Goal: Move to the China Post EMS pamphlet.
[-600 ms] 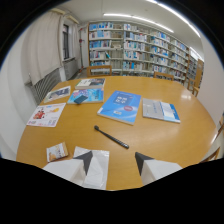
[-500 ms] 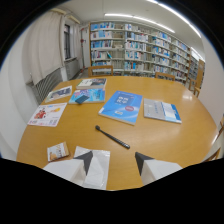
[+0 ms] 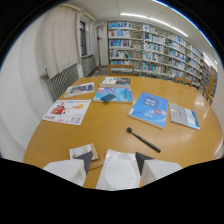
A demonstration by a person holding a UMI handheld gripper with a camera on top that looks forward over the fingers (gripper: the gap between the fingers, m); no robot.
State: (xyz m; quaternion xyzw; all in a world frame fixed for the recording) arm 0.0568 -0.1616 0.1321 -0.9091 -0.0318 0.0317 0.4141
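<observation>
Blue pamphlet [image 3: 149,109] beyond black pen [image 3: 143,139] — claw [image 3: 114,159] released | white sheet [image 3: 120,170] between fingers

Print on the pamphlets [image 3: 149,109] too small to read, book spines on the shelves [image 3: 150,50] illegible
</observation>
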